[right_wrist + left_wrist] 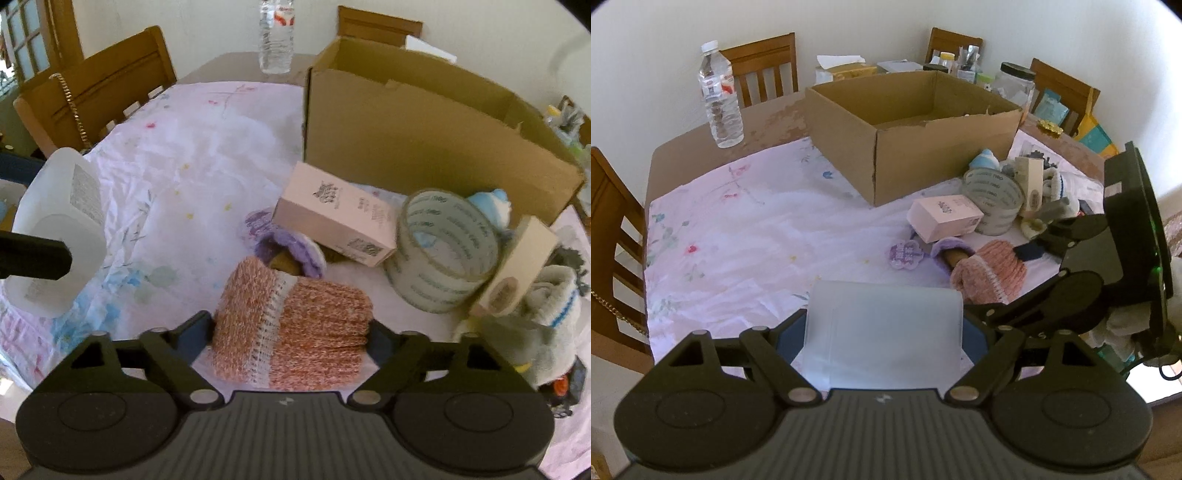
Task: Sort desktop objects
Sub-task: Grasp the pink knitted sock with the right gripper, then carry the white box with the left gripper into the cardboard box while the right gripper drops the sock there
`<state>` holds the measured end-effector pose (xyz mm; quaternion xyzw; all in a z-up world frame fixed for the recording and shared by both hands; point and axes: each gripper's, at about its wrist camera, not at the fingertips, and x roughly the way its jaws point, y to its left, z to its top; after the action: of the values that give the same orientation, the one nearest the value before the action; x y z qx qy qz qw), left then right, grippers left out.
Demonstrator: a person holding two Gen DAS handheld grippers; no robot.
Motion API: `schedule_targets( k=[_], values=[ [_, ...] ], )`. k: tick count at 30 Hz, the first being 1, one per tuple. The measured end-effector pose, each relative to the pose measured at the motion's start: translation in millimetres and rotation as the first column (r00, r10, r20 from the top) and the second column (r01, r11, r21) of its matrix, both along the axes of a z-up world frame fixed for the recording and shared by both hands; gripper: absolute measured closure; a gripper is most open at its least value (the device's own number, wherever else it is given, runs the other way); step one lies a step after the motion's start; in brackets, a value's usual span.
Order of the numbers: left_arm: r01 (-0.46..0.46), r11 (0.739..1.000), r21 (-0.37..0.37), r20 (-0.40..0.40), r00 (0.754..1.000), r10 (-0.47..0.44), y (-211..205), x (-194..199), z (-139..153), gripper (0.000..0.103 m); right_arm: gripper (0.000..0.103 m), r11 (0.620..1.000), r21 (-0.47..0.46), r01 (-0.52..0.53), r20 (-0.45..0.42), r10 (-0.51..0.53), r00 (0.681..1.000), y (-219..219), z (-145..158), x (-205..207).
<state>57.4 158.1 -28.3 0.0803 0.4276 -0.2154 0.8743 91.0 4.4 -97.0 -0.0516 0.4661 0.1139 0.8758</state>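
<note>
Two tools angled down, left tool [884, 332] gripping translucent container [884, 328], right tool [291, 332] around orange knit sock [295, 325]

Black hand-held gripper [884, 332] with silver pivot screws (blue finger pads).

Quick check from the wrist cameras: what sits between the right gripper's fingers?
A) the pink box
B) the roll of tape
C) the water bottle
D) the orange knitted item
D: in the right wrist view, the orange knitted item fills the gap between the right gripper fingers; the pink box and the roll of tape lie beyond it.
</note>
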Motion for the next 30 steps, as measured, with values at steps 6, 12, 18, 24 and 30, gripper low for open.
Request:
schedule_targets(
  k=[6,12,18,24,30],
  values=[
    [0.004,1.000,-0.009,-0.003,1.000,-0.004,-4.1,2.5,1.1,0.020,0.022,1.000,-0.009,-0.029,-0.013,0.029,0.999,2.6,2.6,2.3],
    [0.001,1.000,-0.020,0.003,1.000,-0.001,-10.0,4.3,4.2,0.020,0.030,0.997,-0.017,-0.069,-0.010,0.069,0.998,-0.5,12.7,0.8],
    [-0.005,1.000,-0.028,0.009,1.000,0.006,-17.4,5.7,7.5,0.020,0.038,0.992,-0.035,-0.120,-0.014,0.120,0.993,-6.8,20.1,-1.3],
    [-0.007,1.000,-0.029,0.023,1.000,0.007,-25.4,7.0,12.4,0.020,0.042,0.988,-0.044,-0.149,-0.002,0.149,0.989,-13.9,29.2,-1.3],
    [-0.007,0.999,-0.032,0.029,1.000,0.008,-33.2,10.8,18.7,0.020,0.042,0.982,-0.067,-0.177,0.017,0.179,0.984,-20.7,40.6,-0.4]
  ],
)
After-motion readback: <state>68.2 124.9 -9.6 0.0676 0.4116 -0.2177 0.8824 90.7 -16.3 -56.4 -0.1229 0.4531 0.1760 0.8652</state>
